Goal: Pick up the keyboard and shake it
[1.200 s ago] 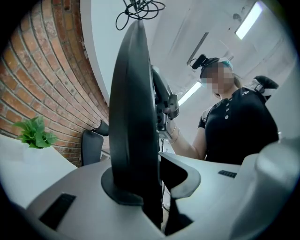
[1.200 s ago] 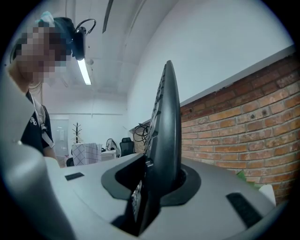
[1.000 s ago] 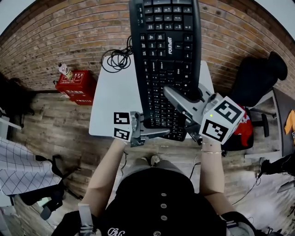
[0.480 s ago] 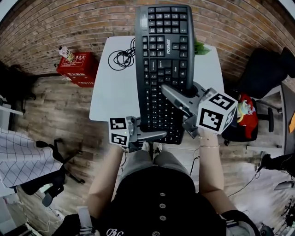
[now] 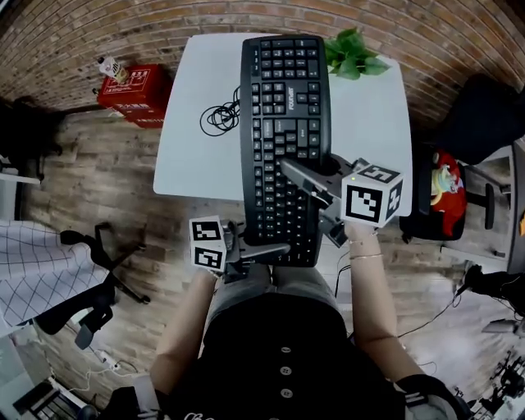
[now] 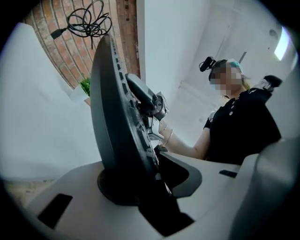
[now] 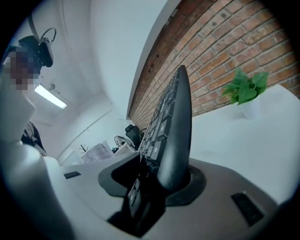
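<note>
Room: red-brown brick wall (image 5: 164,16) along the far side, wood-plank floor (image 5: 98,180) to the left and near. Surface: white rectangular table (image 5: 197,164) set against that wall, top mostly bare. Task item: black full-size plastic keyboard (image 5: 283,139), keys up, over the middle of the table, long axis running near to far, near short end jutting past the table's near edge; resting on the top or held just clear of it, not to be told. Left gripper (image 5: 279,247), grey two-jaw tool with marker cube: reaching in from the left at the near-left corner, jaws just now widening, pads nonetheless clamped on the keyboard's edge. Right gripper (image 5: 295,171): coming in from the right at the right long edge, nearer the near end than the middle, jaws likewise just now widening, pinching that edge, key face on one pad, underside on the other. Both holds on the near half, far half unsupported; judged to need firmer closure before any shaking. Small items: green leafy plant (image 5: 353,53) at the far-right corner; coiled black cable (image 5: 220,117) just left of the keyboard; red box (image 5: 131,86) on the floor, far left.
</note>
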A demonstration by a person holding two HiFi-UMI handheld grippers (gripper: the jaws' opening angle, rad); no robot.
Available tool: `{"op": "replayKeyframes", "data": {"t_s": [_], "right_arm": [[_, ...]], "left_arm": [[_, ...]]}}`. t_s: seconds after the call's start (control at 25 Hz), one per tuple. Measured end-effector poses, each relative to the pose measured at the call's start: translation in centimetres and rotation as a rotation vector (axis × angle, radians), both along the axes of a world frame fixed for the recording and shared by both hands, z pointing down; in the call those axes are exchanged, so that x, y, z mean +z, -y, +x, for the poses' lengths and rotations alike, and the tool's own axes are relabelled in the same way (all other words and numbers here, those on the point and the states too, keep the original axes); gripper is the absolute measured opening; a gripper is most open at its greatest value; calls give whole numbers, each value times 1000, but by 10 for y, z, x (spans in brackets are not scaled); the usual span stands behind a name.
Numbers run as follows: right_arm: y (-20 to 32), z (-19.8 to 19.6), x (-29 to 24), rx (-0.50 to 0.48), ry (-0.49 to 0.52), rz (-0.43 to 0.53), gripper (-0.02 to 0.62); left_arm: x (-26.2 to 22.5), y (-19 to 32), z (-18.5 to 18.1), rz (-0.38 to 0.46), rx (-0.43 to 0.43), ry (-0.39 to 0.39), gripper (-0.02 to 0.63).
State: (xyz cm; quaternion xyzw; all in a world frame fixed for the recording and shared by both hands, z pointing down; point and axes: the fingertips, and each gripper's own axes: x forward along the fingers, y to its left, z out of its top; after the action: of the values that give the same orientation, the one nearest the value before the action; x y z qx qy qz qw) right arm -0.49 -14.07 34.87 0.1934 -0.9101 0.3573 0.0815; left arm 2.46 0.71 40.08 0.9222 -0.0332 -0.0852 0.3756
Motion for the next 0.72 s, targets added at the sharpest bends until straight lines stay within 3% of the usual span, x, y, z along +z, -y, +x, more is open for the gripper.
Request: {"op": "replayKeyframes", "data": {"t_s": [0.36,0.72], "right_arm": [[6,10,65,4,29,-180,172],[4,16,136,44,7,-389,170]], "left_arm": [[38,-3,8,-145,4,28,133],[74,-12,11,-307,44,8,149]]}}
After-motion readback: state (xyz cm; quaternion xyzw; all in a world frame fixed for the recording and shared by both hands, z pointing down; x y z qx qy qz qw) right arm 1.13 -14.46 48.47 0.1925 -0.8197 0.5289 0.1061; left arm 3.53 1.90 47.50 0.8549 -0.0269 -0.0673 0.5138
